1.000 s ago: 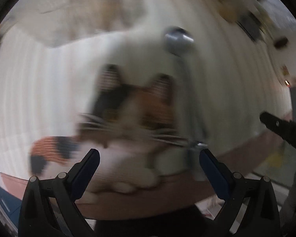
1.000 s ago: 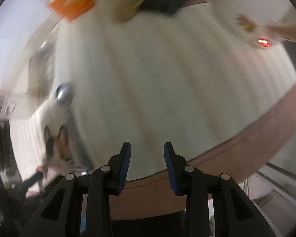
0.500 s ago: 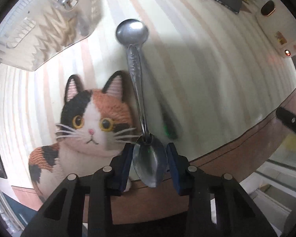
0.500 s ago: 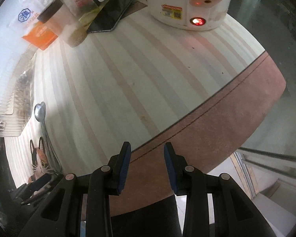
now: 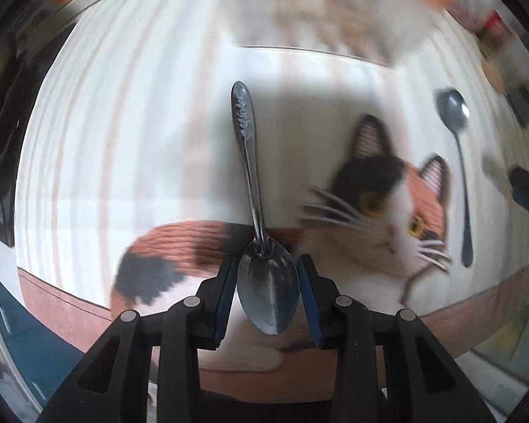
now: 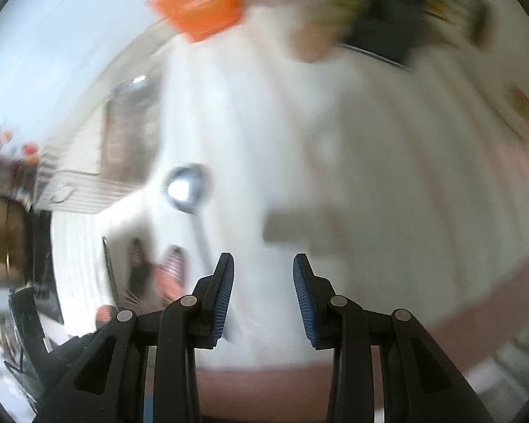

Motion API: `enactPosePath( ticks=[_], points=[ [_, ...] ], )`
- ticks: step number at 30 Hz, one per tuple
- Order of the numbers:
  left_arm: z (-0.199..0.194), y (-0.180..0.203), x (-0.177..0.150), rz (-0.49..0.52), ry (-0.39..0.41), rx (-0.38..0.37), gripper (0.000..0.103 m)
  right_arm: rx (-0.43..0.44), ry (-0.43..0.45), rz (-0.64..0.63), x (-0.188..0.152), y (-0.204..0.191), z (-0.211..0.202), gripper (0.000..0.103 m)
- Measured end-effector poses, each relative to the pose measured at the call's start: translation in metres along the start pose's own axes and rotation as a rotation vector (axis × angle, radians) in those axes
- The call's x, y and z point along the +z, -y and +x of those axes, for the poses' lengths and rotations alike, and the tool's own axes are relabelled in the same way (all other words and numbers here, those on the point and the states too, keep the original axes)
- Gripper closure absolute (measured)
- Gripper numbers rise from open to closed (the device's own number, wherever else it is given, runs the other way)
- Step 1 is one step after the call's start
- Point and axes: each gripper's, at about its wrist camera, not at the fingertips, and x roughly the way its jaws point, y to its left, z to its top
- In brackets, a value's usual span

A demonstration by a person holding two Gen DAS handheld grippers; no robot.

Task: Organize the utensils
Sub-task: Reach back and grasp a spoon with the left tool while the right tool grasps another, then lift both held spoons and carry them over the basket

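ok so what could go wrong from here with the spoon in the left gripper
1. The left gripper pinches the spoon only by the curved edges of its bowl, with the long handle sticking out, so it may pivot or slip.
2. A second spoon lies beside the cat mat; a swinging handle could knock it.
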Motion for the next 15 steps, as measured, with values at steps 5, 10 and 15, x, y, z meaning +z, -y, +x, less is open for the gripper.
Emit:
enactPosePath(
  ticks=[5, 10, 15],
  points=[
    [0.006, -0.039, 0.01, -0.029, 0.007, -0.032, 0.07, -0.033, 0.011, -0.124, 0.024, -0.046, 0.033, 0.053],
    [0.002, -0.072, 0.009, -0.092, -0.004, -0.12, 0.06, -0.115, 0.015, -0.235, 0.023, -0.072, 0.054, 0.048],
    [0.002, -0.111, 0.001, -0.161, -0.002, -0.162, 0.06, -0.253, 0.068, -0.303, 0.013, -0.091, 0.062, 0.063]
  ],
)
